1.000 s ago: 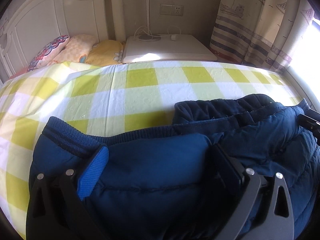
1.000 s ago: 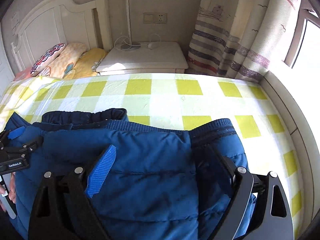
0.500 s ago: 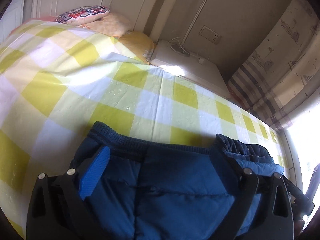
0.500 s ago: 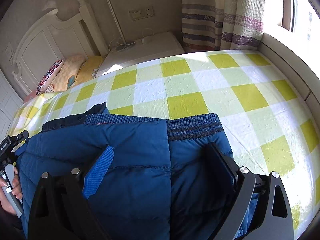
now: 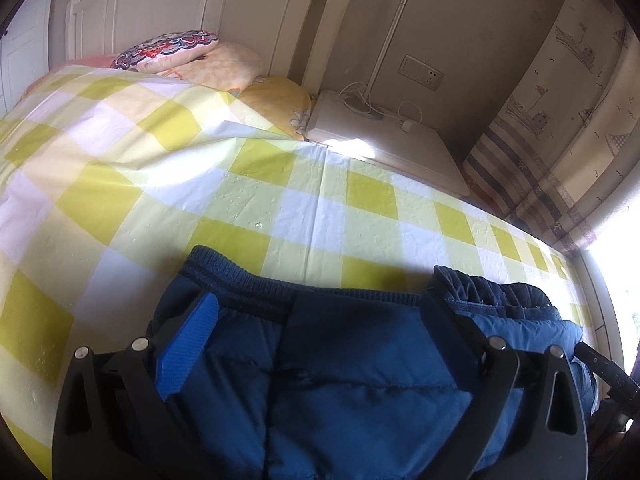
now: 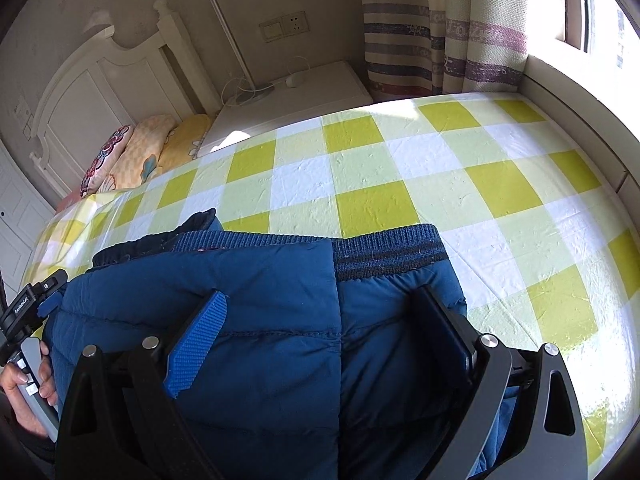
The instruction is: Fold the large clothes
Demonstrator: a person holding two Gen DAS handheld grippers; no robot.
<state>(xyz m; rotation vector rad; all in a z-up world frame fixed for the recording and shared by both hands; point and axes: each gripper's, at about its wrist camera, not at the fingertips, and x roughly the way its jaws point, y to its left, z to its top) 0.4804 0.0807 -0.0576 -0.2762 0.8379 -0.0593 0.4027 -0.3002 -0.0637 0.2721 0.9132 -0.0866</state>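
Item: our left gripper [image 5: 316, 344] and right gripper [image 6: 320, 344], each clenched on quilted navy padded jacket [image 6: 260, 320], over yellow-checked bedsheet [image 6: 400, 168].

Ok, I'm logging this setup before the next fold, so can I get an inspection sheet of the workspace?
Surface: bed sheet, yellow checks, lightly creased.
Job's things: blue padded jacket, ribbed hem toward the bedside table.
Clutter: pillows at the headboard.
Grippers: left hand-held gripper and right hand-held gripper, jaws apart with jacket fabric between.
Cables: white cord on the bedside table.
Surroundings: striped curtain, wall socket.
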